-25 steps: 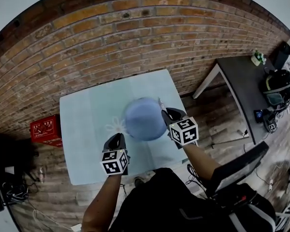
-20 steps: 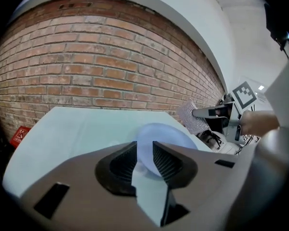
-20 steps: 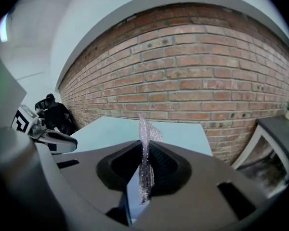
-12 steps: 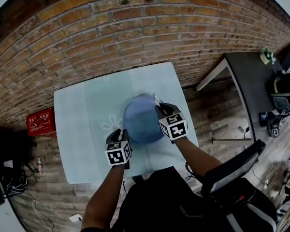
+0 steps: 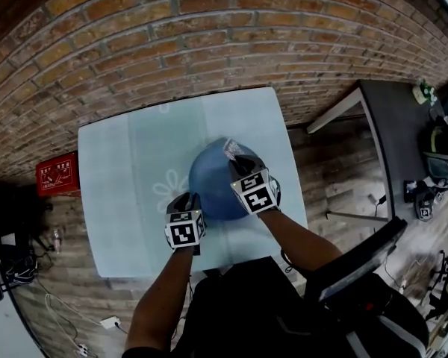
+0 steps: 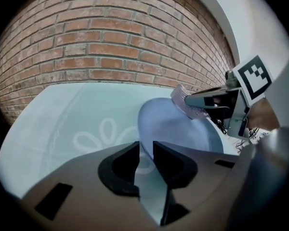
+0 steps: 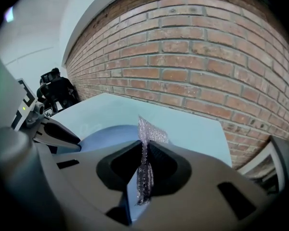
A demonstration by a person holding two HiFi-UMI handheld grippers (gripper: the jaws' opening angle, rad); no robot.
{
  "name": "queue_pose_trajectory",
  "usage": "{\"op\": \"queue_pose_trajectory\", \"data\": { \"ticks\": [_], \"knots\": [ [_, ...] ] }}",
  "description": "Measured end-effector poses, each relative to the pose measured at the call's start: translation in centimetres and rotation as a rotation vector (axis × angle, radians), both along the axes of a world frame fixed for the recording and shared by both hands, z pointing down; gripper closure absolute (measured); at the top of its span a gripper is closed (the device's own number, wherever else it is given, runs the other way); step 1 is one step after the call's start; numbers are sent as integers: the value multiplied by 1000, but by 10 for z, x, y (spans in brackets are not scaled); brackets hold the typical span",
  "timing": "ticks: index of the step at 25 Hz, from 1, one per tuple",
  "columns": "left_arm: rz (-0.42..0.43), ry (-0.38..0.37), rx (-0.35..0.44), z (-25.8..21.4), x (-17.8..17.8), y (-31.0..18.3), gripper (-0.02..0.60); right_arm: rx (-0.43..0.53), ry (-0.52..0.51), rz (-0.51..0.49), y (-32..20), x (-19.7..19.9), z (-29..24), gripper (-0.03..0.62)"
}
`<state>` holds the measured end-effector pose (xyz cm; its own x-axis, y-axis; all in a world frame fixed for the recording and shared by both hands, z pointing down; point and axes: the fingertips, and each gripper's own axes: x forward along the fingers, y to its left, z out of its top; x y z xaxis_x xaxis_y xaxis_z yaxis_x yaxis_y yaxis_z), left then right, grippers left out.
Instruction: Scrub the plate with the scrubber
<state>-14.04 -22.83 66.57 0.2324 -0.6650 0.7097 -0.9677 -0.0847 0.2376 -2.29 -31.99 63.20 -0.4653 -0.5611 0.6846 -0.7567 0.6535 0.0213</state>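
A blue plate (image 5: 211, 179) sits on the pale blue table (image 5: 127, 162). My left gripper (image 5: 187, 201) is shut on the plate's near rim, and the plate's edge (image 6: 178, 129) runs between its jaws (image 6: 145, 150). My right gripper (image 5: 236, 156) is shut on a silvery mesh scrubber (image 5: 231, 148), which it holds over the right part of the plate. In the right gripper view the scrubber (image 7: 145, 167) stands pinched upright between the jaws, with the plate (image 7: 103, 136) just below it. From the left gripper view the scrubber (image 6: 188, 105) hangs at the plate's far right rim.
A brick wall (image 5: 209, 43) runs behind the table. A red crate (image 5: 57, 174) stands on the floor to the left. To the right there is a dark table (image 5: 403, 125) with gear on it, and a black chair (image 5: 355, 263) beside me.
My left gripper moved up from the table's near edge to the plate's rim and shut on it. My right gripper carried the scrubber leftward over the plate.
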Motion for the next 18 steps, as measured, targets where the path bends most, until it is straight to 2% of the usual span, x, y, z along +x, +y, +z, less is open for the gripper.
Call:
{"op": "queue_pose_trajectory", "data": {
  "ticks": [2, 6, 11, 18],
  "knots": [
    [3, 4, -4, 2, 1, -1, 485, -17, 13, -24, 2, -6, 8, 534],
    [-35, 63, -11, 6, 0, -1, 499, -89, 3, -32, 6, -13, 27, 534],
    [-15, 47, -7, 4, -1, 1, 500, -212, 8, -47, 13, -19, 56, 533],
    [-19, 45, 6, 4, 0, 0, 500, -302, -37, -118, 25, -45, 60, 533]
  ]
}}
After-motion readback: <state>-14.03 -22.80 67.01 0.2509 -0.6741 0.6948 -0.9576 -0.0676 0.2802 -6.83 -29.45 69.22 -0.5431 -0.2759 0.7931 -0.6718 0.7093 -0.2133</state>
